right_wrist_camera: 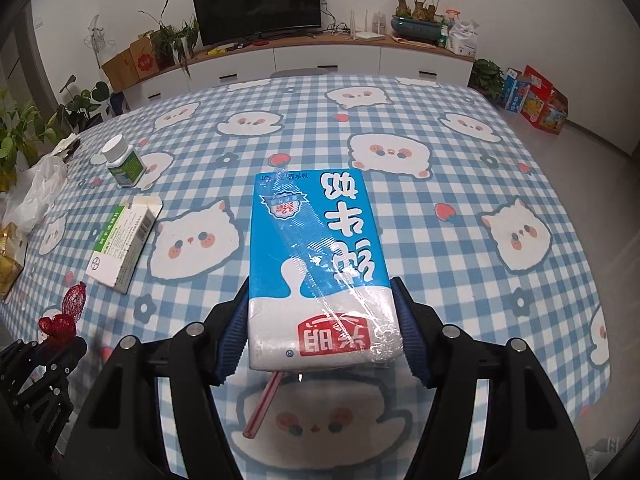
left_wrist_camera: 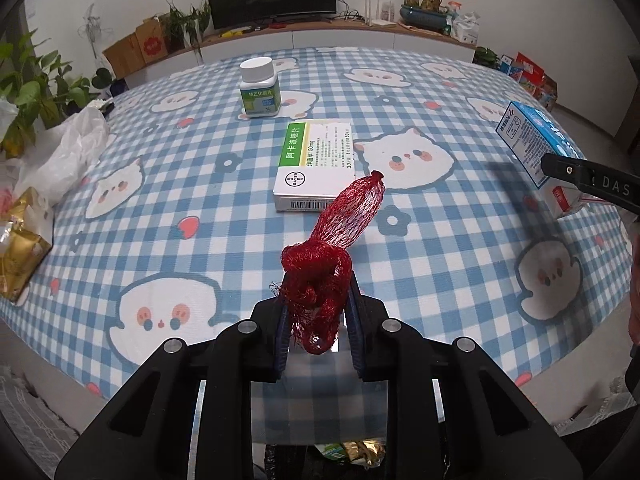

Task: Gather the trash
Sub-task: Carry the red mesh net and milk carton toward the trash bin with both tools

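My left gripper (left_wrist_camera: 318, 300) is shut on a knotted red mesh net bag (left_wrist_camera: 334, 248) and holds it above the near edge of the table. My right gripper (right_wrist_camera: 322, 312) is shut on a blue and white milk carton (right_wrist_camera: 316, 256) with a red-striped straw (right_wrist_camera: 262, 408) hanging under it. The carton also shows at the right of the left wrist view (left_wrist_camera: 540, 152). The net bag shows at the lower left of the right wrist view (right_wrist_camera: 66, 312). A green and white medicine box (left_wrist_camera: 312, 168) and a white-capped pill bottle (left_wrist_camera: 259, 88) lie on the table beyond.
The table carries a blue checked cloth with cartoon cats (left_wrist_camera: 440, 100). A crumpled white plastic bag (left_wrist_camera: 68, 152) and a gold foil packet (left_wrist_camera: 20, 240) sit at the left edge. A TV cabinet (right_wrist_camera: 320, 60), plants and boxes stand behind.
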`<state>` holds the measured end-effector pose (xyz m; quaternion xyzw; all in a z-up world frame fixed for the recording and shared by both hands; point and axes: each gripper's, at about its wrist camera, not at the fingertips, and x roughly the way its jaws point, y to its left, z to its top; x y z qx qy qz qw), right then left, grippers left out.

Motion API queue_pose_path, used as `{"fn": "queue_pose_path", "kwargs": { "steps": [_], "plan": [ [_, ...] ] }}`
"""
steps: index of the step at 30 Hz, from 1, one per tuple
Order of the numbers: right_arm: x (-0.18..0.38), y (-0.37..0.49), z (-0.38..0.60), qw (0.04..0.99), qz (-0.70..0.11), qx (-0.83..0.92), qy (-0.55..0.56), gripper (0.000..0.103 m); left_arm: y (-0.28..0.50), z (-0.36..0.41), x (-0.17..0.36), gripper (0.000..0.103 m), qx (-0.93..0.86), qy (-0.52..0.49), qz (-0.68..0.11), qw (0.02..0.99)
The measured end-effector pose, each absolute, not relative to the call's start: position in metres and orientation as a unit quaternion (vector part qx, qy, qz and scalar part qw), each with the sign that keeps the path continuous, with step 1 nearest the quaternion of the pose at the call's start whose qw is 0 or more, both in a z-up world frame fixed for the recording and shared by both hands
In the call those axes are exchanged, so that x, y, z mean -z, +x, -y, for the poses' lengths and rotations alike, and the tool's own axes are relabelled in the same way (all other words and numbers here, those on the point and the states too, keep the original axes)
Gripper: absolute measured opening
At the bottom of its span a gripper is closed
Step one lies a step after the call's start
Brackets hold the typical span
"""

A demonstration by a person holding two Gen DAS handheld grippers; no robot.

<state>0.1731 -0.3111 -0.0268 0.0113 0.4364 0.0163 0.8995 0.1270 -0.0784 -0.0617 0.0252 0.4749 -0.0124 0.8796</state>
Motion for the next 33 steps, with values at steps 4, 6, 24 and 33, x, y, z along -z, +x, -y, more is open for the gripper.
{"fn": "queue_pose_path", "kwargs": {
  "steps": [4,6,24,33],
  "plan": [
    [0.018,0.144,0.306,0.903,-0.429,-0.016,0.003,0.062,0.107,0.076,0.050,0.023,0.013,0.024,-0.470,0.882],
    [0.014,0.129,0.305,0.904,-0.427,-0.016,0.006,0.062,0.095,0.075,0.043,0.023,0.014,0.022,-0.467,0.884],
    [-0.018,-0.025,0.268,0.914,-0.403,-0.045,0.024,0.062,-0.026,0.081,0.013,0.023,0.018,0.005,-0.447,0.894],
    [0.016,-0.056,0.252,0.907,-0.418,-0.045,0.017,0.062,-0.050,0.066,0.040,0.023,0.014,-0.010,-0.461,0.887]
  ]
}}
